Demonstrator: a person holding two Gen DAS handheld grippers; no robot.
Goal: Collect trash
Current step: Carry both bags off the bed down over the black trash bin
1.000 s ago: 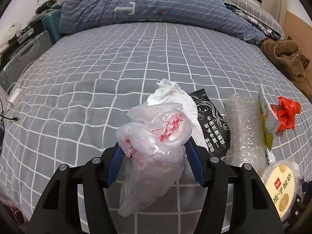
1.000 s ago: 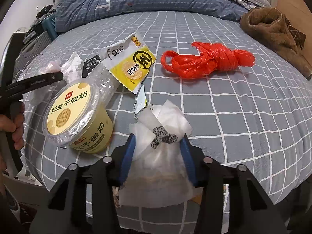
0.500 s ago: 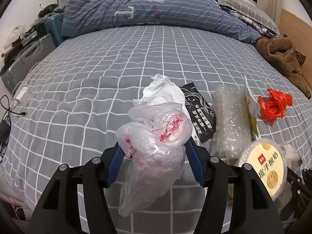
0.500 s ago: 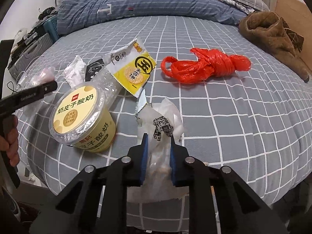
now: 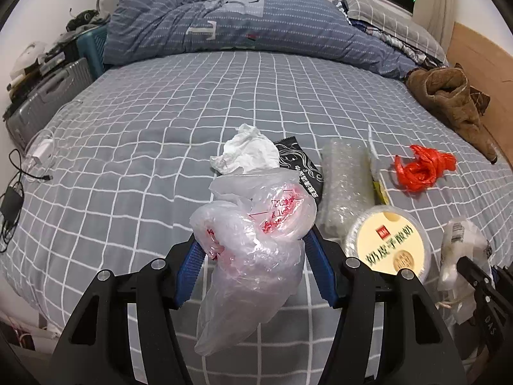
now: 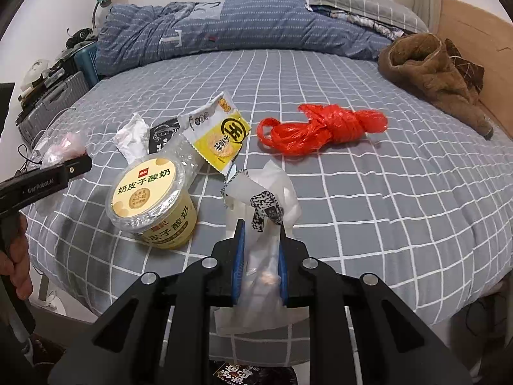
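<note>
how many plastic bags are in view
3: clear bag in the left gripper, white bag in the right gripper, red bag on the bed.

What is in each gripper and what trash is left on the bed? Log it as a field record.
left gripper: shut on crumpled clear plastic bag with red print
right gripper: shut on translucent white bag with black-and-white label
surface: grey bed sheet with white grid
still lying there: yellow yogurt tub, tilted; yellow snack wrapper; knotted red plastic bag; white crumpled tissue; black sachet; clear bubble wrap roll
</note>
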